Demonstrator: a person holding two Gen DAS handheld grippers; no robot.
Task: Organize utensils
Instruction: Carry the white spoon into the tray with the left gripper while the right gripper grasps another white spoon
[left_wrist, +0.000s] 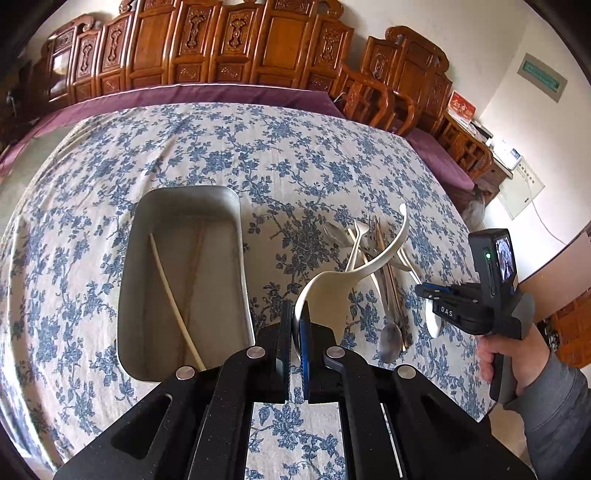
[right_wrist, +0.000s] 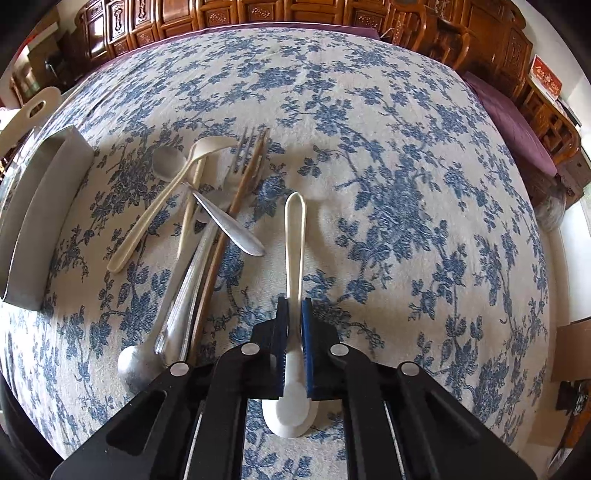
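Observation:
My left gripper (left_wrist: 295, 310) is shut on the rim of a cream ladle (left_wrist: 332, 288), held above the flowered tablecloth just right of a metal tray (left_wrist: 129, 258). The ladle's curved handle rises toward the far right. In the tray lie a white chopstick (left_wrist: 173, 295) and a brown chopstick (left_wrist: 194, 273). My right gripper (right_wrist: 294, 306) is shut on the handle of a white spoon (right_wrist: 295, 240); its bowl lies on the cloth beneath the jaws. Loose utensils (right_wrist: 207, 221) lie in a pile left of it: spoons, a fork, chopsticks.
The tray's wall (right_wrist: 44, 206) stands at the left edge of the right wrist view, with the ladle's handle end (right_wrist: 22, 118) above it. A hand (left_wrist: 517, 354) holds the right gripper (left_wrist: 424, 291) at the table's right edge. Carved wooden chairs (left_wrist: 388, 96) line the far side.

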